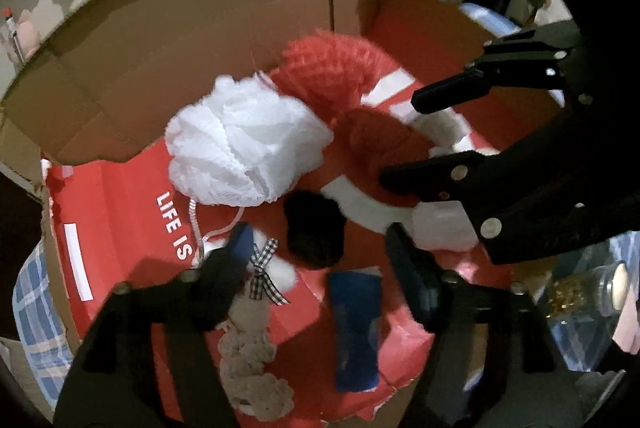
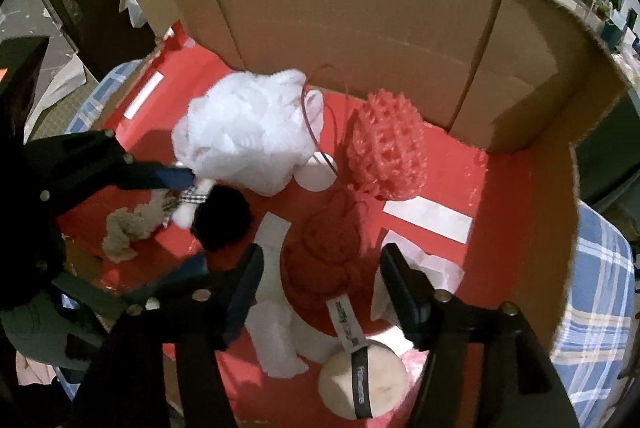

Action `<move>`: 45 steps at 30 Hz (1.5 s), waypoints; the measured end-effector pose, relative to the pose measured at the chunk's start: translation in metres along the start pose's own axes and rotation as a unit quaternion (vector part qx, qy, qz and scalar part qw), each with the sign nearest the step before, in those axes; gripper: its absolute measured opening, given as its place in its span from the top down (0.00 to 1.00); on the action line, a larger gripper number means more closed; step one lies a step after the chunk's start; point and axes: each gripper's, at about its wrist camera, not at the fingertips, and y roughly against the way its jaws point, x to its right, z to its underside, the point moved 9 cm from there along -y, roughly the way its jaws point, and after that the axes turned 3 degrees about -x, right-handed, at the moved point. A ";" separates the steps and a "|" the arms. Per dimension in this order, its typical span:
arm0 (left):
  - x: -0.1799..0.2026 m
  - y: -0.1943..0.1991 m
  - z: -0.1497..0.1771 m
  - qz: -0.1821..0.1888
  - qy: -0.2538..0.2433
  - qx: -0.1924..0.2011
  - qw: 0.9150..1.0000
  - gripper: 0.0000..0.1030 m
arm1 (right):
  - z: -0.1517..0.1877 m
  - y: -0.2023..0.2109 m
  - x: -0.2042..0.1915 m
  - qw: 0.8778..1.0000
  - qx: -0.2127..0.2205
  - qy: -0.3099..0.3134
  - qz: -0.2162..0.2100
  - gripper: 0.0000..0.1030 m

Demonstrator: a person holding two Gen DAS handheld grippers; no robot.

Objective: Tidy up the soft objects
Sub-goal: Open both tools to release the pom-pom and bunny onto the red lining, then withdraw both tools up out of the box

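Observation:
An open cardboard box (image 2: 360,28) with a red floor holds the soft things. A white mesh pouf (image 1: 244,148) (image 2: 244,144) and a red mesh pouf (image 1: 328,72) (image 2: 386,148) lie toward the back. My left gripper (image 1: 320,244) is open over a black pompom (image 1: 316,228) (image 2: 224,218). A beige plush with a checked bow (image 1: 252,360) and a blue pad (image 1: 356,328) lie beneath it. My right gripper (image 2: 323,256) (image 1: 400,142) is open above a red knitted piece (image 2: 320,256) (image 1: 372,144), its pads clear of it. A round beige puff with a black strap (image 2: 380,388) lies nearest.
White foam scraps (image 2: 276,340) and white labels (image 2: 428,216) lie on the box floor. The box walls rise high at the back and sides. A blue plaid cloth (image 2: 600,268) lies under the box, and a glass jar (image 1: 592,292) stands outside at the right.

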 end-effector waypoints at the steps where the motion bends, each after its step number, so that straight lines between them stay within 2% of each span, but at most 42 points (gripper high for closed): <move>1: 0.001 0.005 0.000 0.001 0.000 0.007 1.000 0.34 | 0.001 0.005 0.001 1.000 0.004 -0.001 0.002 0.34; 7: -0.002 0.037 0.009 0.010 0.031 0.034 0.999 0.34 | 0.006 0.052 0.002 0.998 0.053 -0.021 0.007 0.21; 10: -0.006 0.061 0.018 0.006 0.051 0.054 0.997 0.28 | 0.016 0.078 0.001 0.996 0.080 -0.022 0.021 0.11; 12: -0.004 0.069 0.018 0.008 0.063 0.062 0.996 0.26 | 0.025 0.098 -0.003 0.994 0.104 -0.028 0.031 0.01; 18: -0.007 0.092 0.042 0.002 0.113 0.076 0.991 0.26 | 0.057 0.127 -0.007 0.987 0.140 -0.064 0.055 0.00; 23: -0.005 0.102 0.060 -0.014 0.124 0.089 0.988 0.26 | 0.078 0.131 -0.014 0.981 0.155 -0.073 0.089 0.00; 28: -0.003 0.103 0.070 -0.014 0.147 0.102 0.984 0.26 | 0.091 0.125 -0.017 0.978 0.166 -0.084 0.097 0.00; 32: -0.004 0.097 0.077 -0.023 0.155 0.101 0.982 0.26 | 0.099 0.114 -0.012 0.976 0.165 -0.107 0.089 0.00; 36: -0.005 0.087 0.083 -0.031 0.162 0.091 0.982 0.26 | 0.104 0.105 -0.007 0.974 0.162 -0.113 0.109 0.00; 45: -0.010 0.072 0.090 -0.039 0.178 0.080 0.980 0.26 | 0.109 0.085 -0.004 0.974 0.148 -0.120 0.124 0.00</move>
